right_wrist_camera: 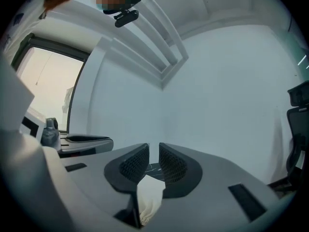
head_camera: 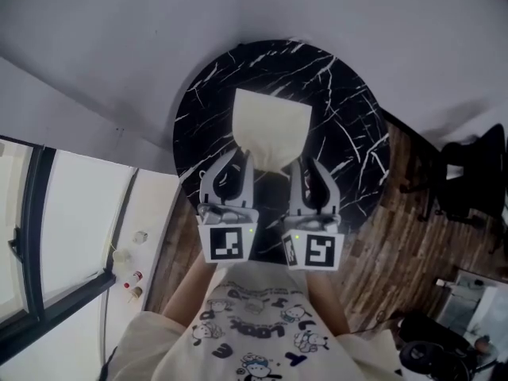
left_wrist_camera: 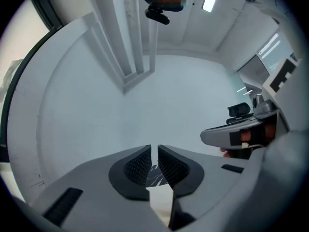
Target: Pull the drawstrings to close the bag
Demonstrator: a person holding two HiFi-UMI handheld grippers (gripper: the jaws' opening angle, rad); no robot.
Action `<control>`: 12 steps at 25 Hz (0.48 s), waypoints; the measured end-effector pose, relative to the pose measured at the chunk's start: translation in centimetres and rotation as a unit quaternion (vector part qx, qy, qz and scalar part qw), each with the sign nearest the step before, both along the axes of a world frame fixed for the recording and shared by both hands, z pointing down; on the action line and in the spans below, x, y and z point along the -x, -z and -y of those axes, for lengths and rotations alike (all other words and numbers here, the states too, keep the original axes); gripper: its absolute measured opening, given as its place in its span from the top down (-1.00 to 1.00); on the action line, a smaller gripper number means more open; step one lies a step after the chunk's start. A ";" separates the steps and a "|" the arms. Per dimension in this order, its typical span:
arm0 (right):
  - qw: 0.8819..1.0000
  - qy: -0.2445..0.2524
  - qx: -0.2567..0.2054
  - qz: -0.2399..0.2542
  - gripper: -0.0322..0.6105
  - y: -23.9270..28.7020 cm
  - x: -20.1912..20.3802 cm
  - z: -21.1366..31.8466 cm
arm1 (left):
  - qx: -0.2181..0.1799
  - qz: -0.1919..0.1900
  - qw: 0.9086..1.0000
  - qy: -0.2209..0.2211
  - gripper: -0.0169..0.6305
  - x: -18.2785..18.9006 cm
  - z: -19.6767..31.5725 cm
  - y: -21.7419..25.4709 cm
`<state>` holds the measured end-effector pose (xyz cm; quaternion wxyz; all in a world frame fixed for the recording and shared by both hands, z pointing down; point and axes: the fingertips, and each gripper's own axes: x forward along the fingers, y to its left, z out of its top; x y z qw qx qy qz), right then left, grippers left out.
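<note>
Honestly, the bag (head_camera: 270, 129) is where this could go sideways. It sits over the middle of the round table (head_camera: 349, 109), and its near end is gathered to a narrow neck between the two grippers. I can't tell if its far end rests on the tabletop or hangs free.

The left gripper (head_camera: 240, 157) and the right gripper (head_camera: 306, 163) each have their jaws nearly together, with only a thin slit showing. Each has a wad of cream cloth caught low in its throat, behind the ribbed pads. What I can't tell is whether that's the drawstring or just the bag's hem.

If it's hem, my guess is that pulling would tug the whole bag along and the mouth wouldn't cinch. Nothing visible pins the bag down either. With the cloth sitting that far back, it might also slide out under load, and an uneven pull would bunch one side.

On materials:
- **Bag:** soft, matte, off-white cloth, limp and creased where it's pinched, flaring wide toward the far end.
- **Grippers:** grey moulded plastic with dark cross-hatched pads and marker cubes at the back.
- **Table:** glossy black with white marble-like veins.
- **Floor** (head_camera: 405, 236): wood planks on the right of the table.
</note>
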<state>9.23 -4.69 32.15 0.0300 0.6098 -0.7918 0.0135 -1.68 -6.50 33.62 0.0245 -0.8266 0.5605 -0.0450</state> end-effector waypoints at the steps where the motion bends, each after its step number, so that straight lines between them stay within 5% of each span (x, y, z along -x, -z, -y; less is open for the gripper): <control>1: 1.000 0.000 -0.003 0.000 0.68 0.1 0.0 -0.3 | 0.008 -0.014 1.000 0.005 0.71 0.1 -0.2 -0.2; 12: 1.000 -0.004 -0.006 0.005 0.73 0.2 0.1 -1.4 | 0.002 -0.034 0.999 0.015 0.71 0.2 -0.9 0.4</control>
